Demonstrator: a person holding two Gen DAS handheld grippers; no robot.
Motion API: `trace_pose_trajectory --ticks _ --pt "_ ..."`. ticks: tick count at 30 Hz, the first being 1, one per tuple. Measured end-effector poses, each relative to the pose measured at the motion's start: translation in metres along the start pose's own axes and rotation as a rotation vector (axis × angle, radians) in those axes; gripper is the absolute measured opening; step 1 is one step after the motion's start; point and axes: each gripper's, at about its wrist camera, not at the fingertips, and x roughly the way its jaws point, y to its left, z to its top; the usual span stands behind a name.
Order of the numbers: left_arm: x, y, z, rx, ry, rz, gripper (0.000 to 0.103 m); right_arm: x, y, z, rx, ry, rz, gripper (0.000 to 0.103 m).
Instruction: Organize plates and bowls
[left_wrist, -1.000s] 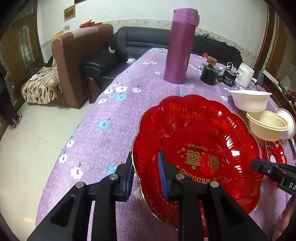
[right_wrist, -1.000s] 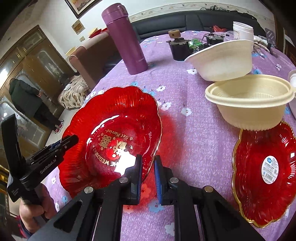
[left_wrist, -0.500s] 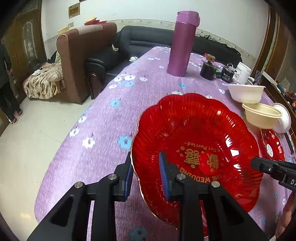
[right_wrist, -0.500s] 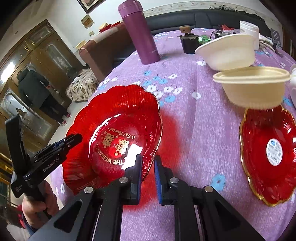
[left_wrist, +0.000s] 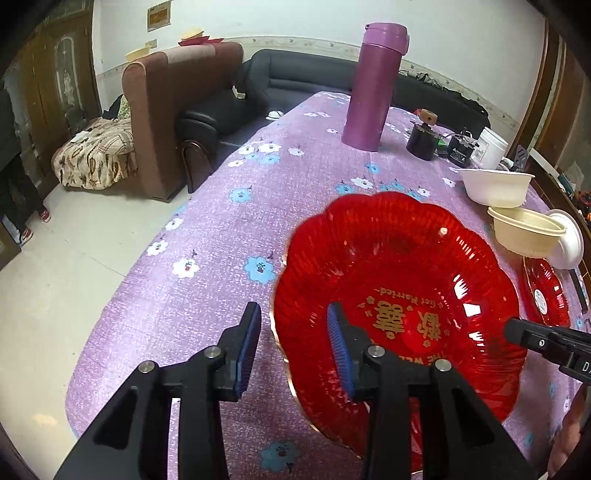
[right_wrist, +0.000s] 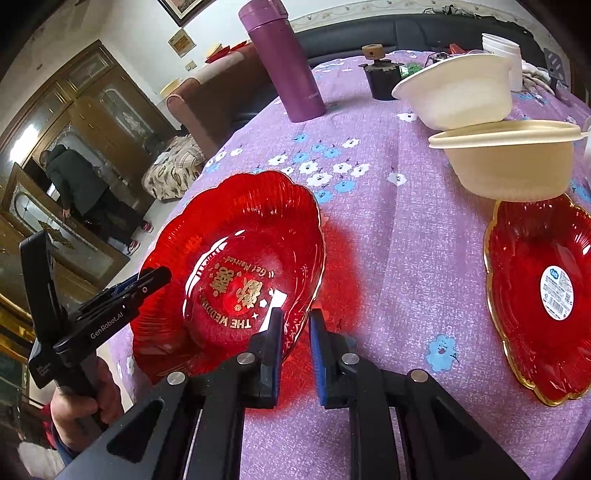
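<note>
We read gold lettering on the floor of the large red plate (right_wrist: 236, 273): "Get Married" and "THE WEDDIN", the rest hidden, around gold Chinese characters. The left gripper (right_wrist: 147, 284) carries "GenRobot.AI" in white along its arm. The smaller red plate (right_wrist: 539, 291) has a white sticker (right_wrist: 558, 291), print too small to read.

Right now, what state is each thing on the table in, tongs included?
Big red plate: lying flat on the table, rim between both tongs.
Small red plate: flat, sticker up, empty.
Cream bowl: upright, empty.
White bowl: upright, beside the cream bowl.
Purple flask: standing, lid shut.
Left tongs: opening, pads off the rim.
Right tongs: opening slightly, rim in the narrow gap.
</note>
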Motion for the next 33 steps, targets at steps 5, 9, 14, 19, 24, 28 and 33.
trace_pose_trajectory --ticks 5,9,14,19,24,28,33 --pt "-0.011 0.003 0.000 0.001 -0.021 0.024 0.048 -0.013 -0.006 -0.002 -0.001 -0.036 -0.006 0.017" --pt "-0.022 0.005 0.001 -0.004 -0.038 0.034 0.048 -0.033 -0.011 -0.007 -0.010 -0.090 -0.018 0.017" --pt "-0.039 -0.009 0.005 0.021 -0.068 0.019 0.048 -0.056 -0.019 -0.012 -0.014 -0.152 -0.027 0.017" --pt "-0.052 -0.038 0.008 0.079 -0.086 -0.018 0.052 -0.072 -0.032 -0.018 -0.004 -0.189 -0.024 0.017" --pt "-0.057 -0.075 0.010 0.146 -0.086 -0.057 0.053 -0.089 -0.051 -0.026 0.023 -0.220 -0.022 0.017" --pt "-0.055 -0.105 0.010 0.194 -0.066 -0.096 0.053 -0.106 -0.072 -0.031 0.068 -0.257 -0.029 0.017" --pt "-0.052 -0.145 0.012 0.236 -0.038 -0.174 0.052 -0.140 -0.109 -0.039 0.150 -0.343 -0.070 0.017"
